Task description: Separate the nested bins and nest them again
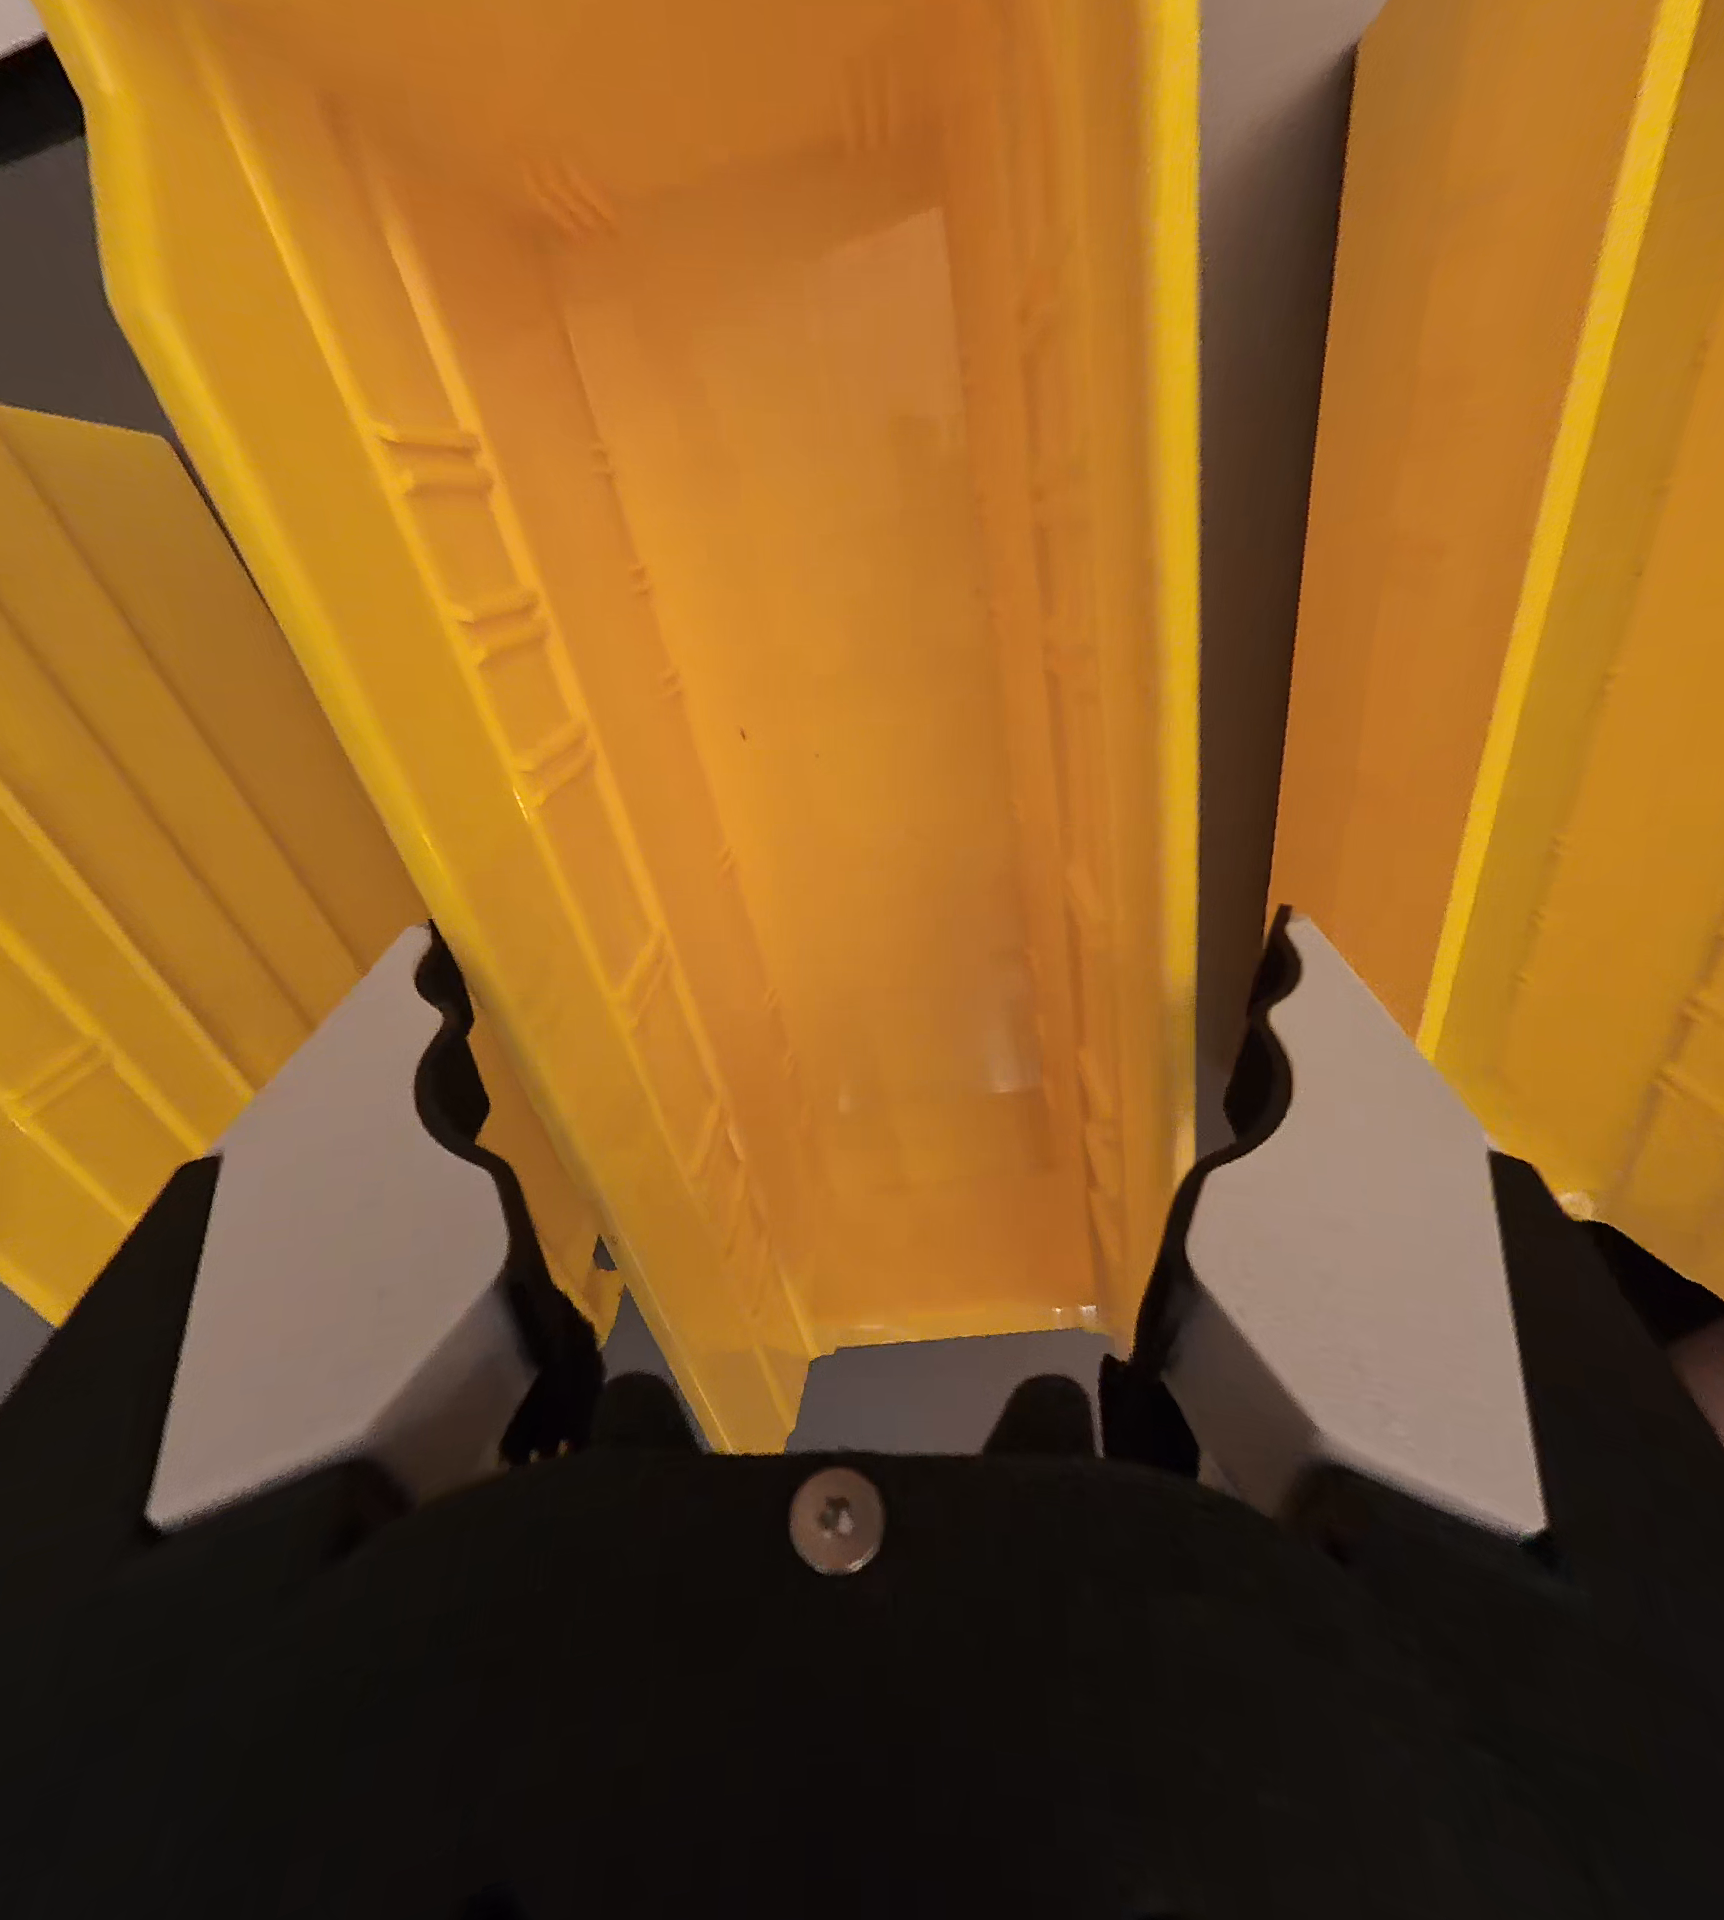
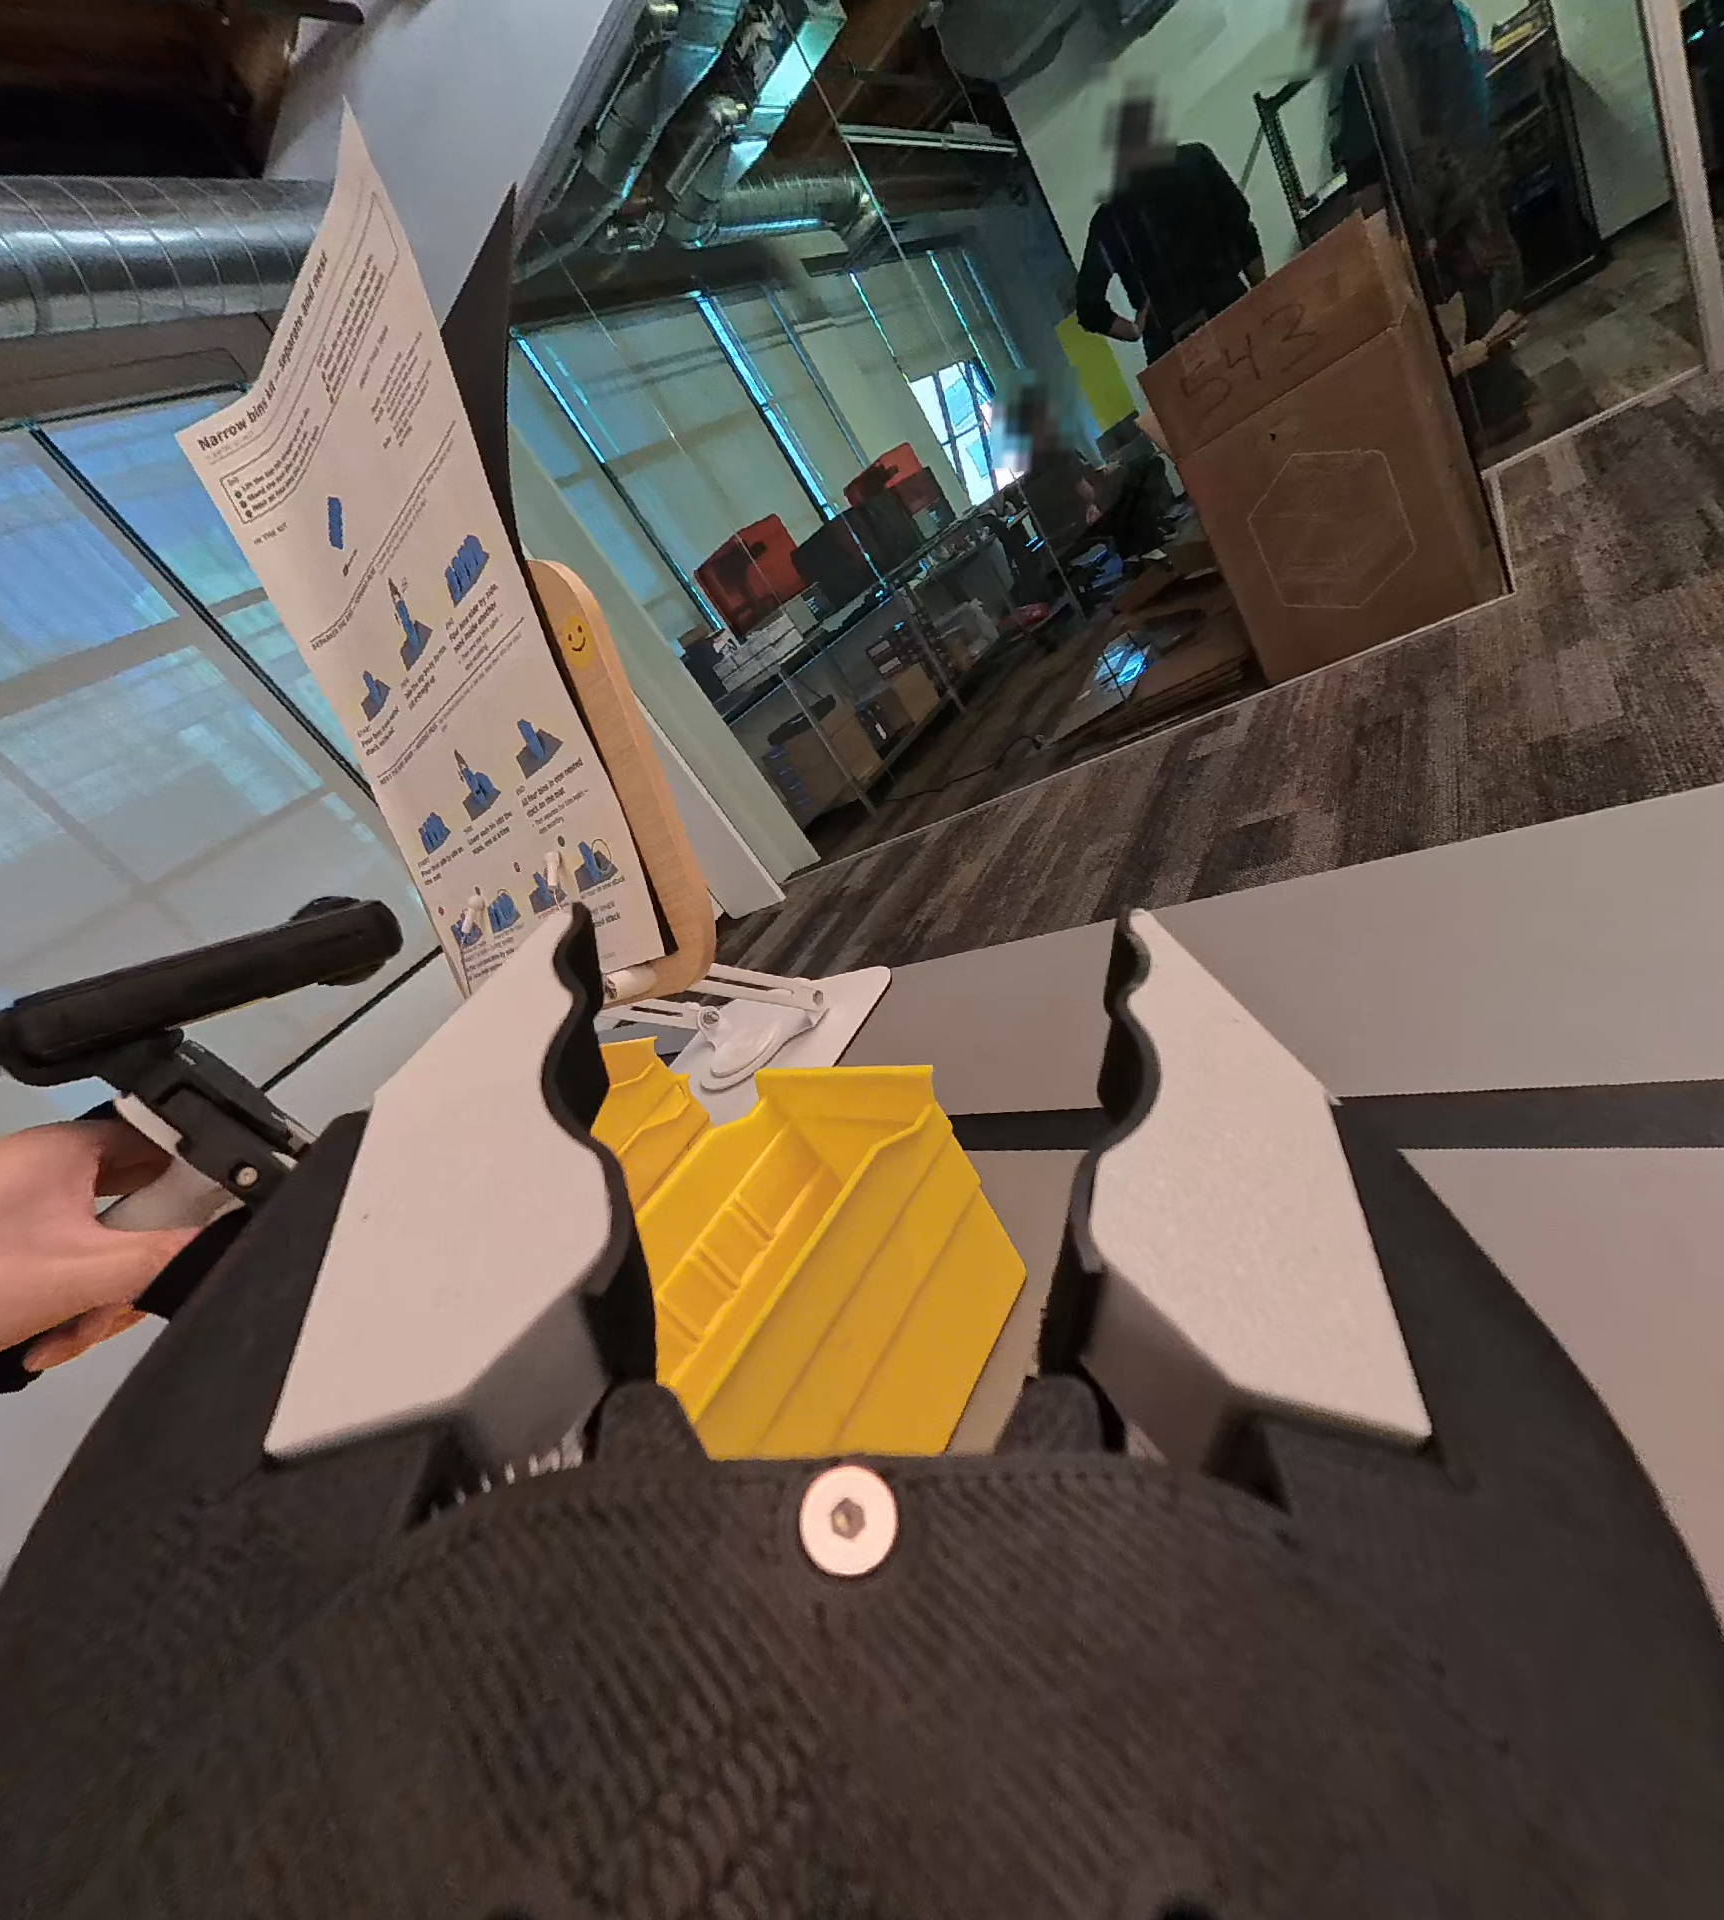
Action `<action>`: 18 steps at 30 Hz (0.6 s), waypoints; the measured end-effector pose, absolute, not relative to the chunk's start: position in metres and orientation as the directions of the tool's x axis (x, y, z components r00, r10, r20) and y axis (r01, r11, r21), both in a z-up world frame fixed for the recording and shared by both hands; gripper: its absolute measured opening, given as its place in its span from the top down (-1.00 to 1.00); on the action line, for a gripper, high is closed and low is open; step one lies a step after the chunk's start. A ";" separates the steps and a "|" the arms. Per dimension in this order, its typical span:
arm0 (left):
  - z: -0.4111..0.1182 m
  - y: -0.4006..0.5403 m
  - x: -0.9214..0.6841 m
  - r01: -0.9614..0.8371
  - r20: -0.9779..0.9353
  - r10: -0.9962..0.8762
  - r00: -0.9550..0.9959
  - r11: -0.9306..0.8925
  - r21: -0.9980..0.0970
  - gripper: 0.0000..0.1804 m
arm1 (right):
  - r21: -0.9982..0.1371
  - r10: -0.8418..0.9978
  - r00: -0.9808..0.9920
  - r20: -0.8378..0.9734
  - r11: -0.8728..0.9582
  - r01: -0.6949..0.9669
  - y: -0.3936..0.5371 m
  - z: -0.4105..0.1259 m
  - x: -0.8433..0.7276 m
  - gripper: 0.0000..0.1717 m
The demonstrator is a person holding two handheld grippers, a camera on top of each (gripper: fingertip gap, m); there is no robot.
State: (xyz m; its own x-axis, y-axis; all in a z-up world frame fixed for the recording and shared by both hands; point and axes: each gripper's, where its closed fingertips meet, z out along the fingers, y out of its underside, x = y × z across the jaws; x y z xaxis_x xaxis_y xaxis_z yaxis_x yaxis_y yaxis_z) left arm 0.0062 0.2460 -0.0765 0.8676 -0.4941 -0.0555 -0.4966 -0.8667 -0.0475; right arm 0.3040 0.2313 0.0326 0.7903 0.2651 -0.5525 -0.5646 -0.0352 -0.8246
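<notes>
In the left wrist view a long narrow yellow bin (image 1: 785, 623) runs lengthwise between the fingers of my left gripper (image 1: 858, 928), its open side facing me. The left pad (image 1: 447, 1039) lies at the bin's left rim. A dark gap separates the right pad (image 1: 1253, 1049) from the right rim, so the gripper is open around the bin. Two more yellow bins flank it, one on the left (image 1: 58, 831) and one on the right (image 1: 1564, 623). My right gripper (image 2: 853, 925) is open and holds nothing, above a yellow bin (image 2: 837, 1247) on the table. Another bin (image 2: 645, 1101) lies just beyond it.
A printed instruction sheet (image 2: 401, 582) stands on a wooden holder with a white base (image 2: 764, 1023) at the back of the grey table (image 2: 1460, 987). A hand (image 2: 6, 1236) holds a black handle (image 2: 162, 997) at the left. Carpet, cardboard boxes and people lie beyond the table.
</notes>
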 end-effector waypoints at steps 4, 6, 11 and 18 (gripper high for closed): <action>-0.080 0.248 0.002 -0.500 -0.064 -0.497 0.866 -0.865 -0.043 -0.51 | -0.827 0.267 0.791 -0.550 -0.040 -0.561 0.232 0.032 0.303 -0.14; -0.079 0.248 0.002 -0.503 -0.062 -0.501 0.863 -0.863 -0.044 -0.47 | -0.829 0.268 0.792 -0.548 -0.047 -0.558 0.233 0.031 0.301 -0.13; -0.078 0.248 0.001 -0.504 -0.063 -0.501 0.863 -0.863 -0.035 -0.40 | -0.829 0.270 0.790 -0.550 -0.064 -0.555 0.234 0.028 0.299 -0.13; -0.076 0.245 -0.002 -0.512 -0.065 -0.511 0.857 -0.859 0.001 -0.33 | -0.811 0.283 0.768 -0.574 -0.069 -0.580 0.234 0.027 0.300 -0.13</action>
State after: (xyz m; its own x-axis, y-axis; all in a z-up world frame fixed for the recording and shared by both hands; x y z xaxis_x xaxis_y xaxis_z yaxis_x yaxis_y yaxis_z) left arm -0.0023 0.2453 -0.0756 0.8571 -0.5111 -0.0648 -0.5121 -0.8589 0.0011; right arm 0.3001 0.2338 0.0273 0.7684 0.2833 -0.5739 -0.5804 -0.0695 -0.8114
